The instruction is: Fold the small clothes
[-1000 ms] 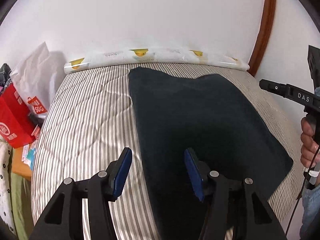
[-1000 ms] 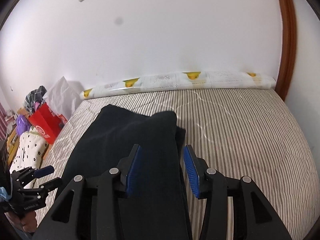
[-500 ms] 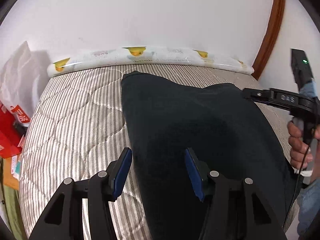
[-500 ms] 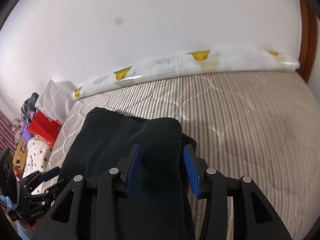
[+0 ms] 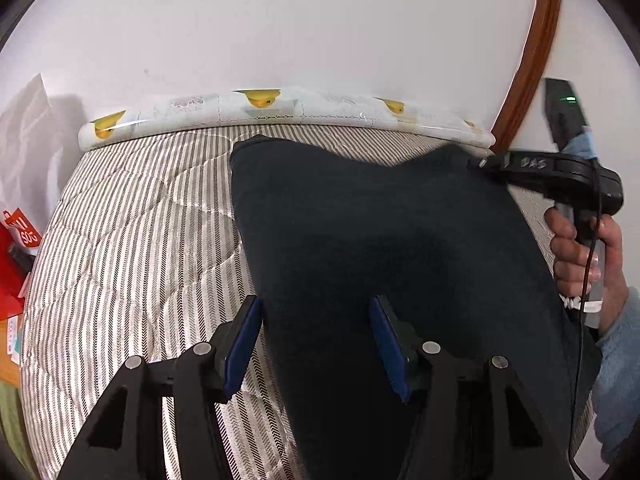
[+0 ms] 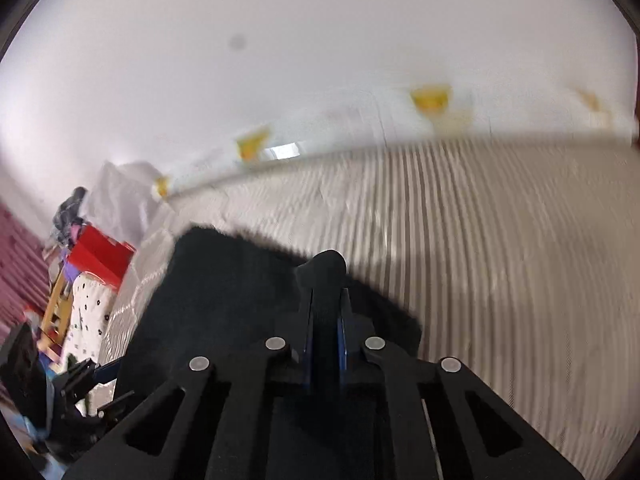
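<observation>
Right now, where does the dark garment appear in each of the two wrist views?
Left wrist view: the dark garment fills the centre and right, lying on the striped mattress.
Right wrist view: it lies lower left of centre, a fold pinched in the right gripper.
Shared landmark: the duck-print roll along the wall.

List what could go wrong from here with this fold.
1. The right tool is shut on only a small bunch of the dark garment; it may slip out when lifted.
2. The left tool is open astride the garment's edge, so a one-sided lift could skew the fold.
</observation>
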`<state>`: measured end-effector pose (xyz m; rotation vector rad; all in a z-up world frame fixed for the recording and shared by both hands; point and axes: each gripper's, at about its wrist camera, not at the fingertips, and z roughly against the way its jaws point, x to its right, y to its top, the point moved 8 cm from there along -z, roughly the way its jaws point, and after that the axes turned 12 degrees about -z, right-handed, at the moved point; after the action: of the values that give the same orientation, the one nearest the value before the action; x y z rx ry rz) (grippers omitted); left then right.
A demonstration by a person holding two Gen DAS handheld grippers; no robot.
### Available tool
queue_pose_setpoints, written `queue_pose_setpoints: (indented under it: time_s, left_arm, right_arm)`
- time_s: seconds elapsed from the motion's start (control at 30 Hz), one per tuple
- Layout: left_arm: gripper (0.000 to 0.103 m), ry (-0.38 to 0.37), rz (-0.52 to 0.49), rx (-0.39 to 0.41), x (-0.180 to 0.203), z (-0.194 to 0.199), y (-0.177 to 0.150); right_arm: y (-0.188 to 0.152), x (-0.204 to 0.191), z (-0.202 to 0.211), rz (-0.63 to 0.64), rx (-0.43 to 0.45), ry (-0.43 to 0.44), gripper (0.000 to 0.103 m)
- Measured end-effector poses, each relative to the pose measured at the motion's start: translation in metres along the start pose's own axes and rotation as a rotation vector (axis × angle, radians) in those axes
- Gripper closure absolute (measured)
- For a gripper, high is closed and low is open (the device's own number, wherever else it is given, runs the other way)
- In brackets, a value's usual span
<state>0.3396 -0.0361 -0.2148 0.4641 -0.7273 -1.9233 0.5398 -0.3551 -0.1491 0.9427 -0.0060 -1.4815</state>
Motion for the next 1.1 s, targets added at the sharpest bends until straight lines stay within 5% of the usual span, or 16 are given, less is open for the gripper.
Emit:
queue_pose_setpoints:
  time_s: [0.1, 0.27, 0.33, 0.47, 0.87, 0.97, 1.0, 1.1]
  left_arm:
    - [0.046, -0.008, -0.004, 0.002, 0.002, 0.001, 0.002]
    - [0.046, 0.014, -0.025, -0.011, 0.003, 0.001, 0.002]
    - [0.046, 0.018, -0.021, -0.013, 0.002, 0.002, 0.001]
    - [0.046, 0.025, -0.004, -0.008, -0.002, 0.007, -0.002]
    - [0.044, 0.106, 0.051, -0.013, -0.014, 0.01, -0.003]
    - [0.043, 0.105, 0.06, -0.025, -0.017, 0.001, 0.0]
    - [0.043, 0.111, 0.062, -0.022, -0.018, -0.002, 0.002]
    - [0.038, 0.155, 0.069, -0.008, -0.026, -0.011, 0.01]
  right_arm:
    - [0.005, 0.014, 0.004, -0.012, 0.055, -0.025, 0.095]
    - [-0.001, 0.035, -0.019, -0.074, -0.013, -0.064, 0.092]
    - [0.001, 0.034, -0.013, -0.069, -0.007, -0.086, 0.076]
    - [-0.002, 0.035, 0.013, -0.081, -0.012, -0.089, 0.072]
    - [-0.098, 0.047, 0.072, -0.091, -0.097, -0.041, 0.07]
    - [-0.111, 0.048, 0.073, -0.07, -0.096, -0.066, 0.079]
    - [-0.113, 0.046, 0.074, -0.056, -0.096, -0.064, 0.094]
    - [-0.119, 0.042, 0.082, 0.023, -0.045, -0.107, 0.097]
